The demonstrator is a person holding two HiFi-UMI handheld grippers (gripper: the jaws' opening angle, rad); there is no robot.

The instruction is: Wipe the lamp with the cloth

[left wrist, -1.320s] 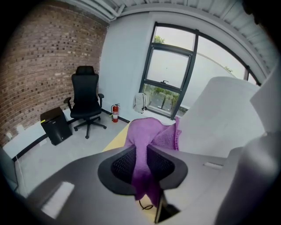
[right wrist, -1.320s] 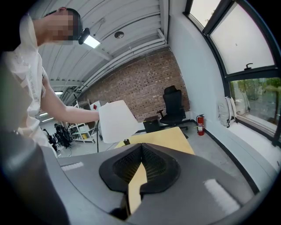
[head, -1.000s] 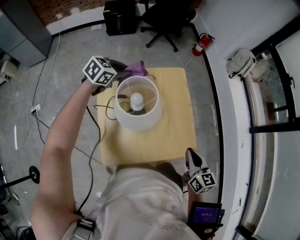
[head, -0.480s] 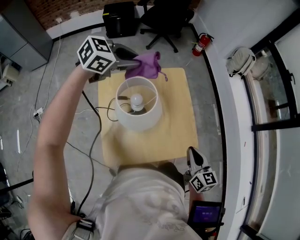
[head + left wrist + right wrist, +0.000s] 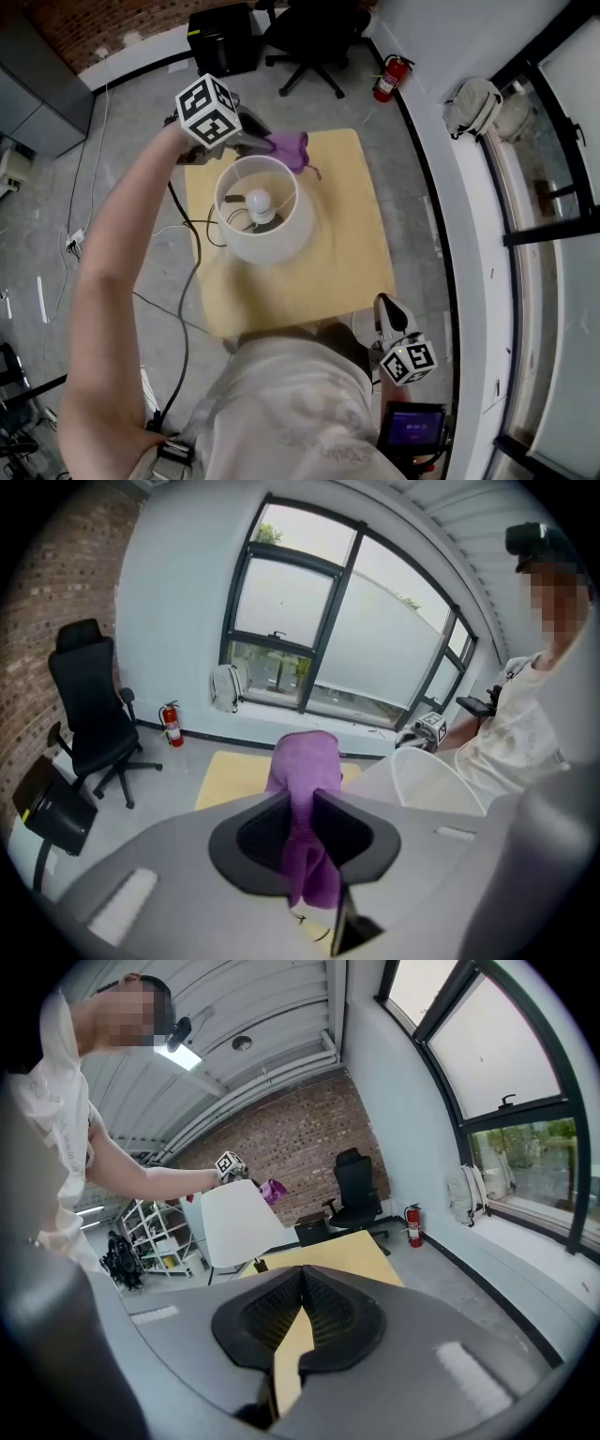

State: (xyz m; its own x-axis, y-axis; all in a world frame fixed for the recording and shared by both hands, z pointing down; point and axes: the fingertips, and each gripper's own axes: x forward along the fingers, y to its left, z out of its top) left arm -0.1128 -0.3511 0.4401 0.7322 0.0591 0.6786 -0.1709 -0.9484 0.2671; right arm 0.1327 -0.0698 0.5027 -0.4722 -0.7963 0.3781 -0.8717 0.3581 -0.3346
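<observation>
A lamp with a white shade (image 5: pixel 258 214) and a bare bulb (image 5: pixel 260 201) stands on the small wooden table (image 5: pixel 347 253). My left gripper (image 5: pixel 270 143) is shut on a purple cloth (image 5: pixel 291 149), held just above the shade's far rim. In the left gripper view the cloth (image 5: pixel 305 780) hangs pinched between the jaws, with the shade (image 5: pixel 441 782) at the right. My right gripper (image 5: pixel 385 311) waits by the table's near edge, shut with nothing in it (image 5: pixel 302 1283). From there the shade (image 5: pixel 234 1224) and cloth (image 5: pixel 273 1189) show at a distance.
The lamp's black cord (image 5: pixel 190 281) runs off the table's left side to the floor. A black office chair (image 5: pixel 314 28), a black box (image 5: pixel 220 39) and a red fire extinguisher (image 5: pixel 386 81) stand beyond the table. A backpack (image 5: pixel 469 103) lies by the window wall.
My left gripper lifted with the cloth and swung a little to the right along the far rim of the shade. The right gripper stayed where it was.
</observation>
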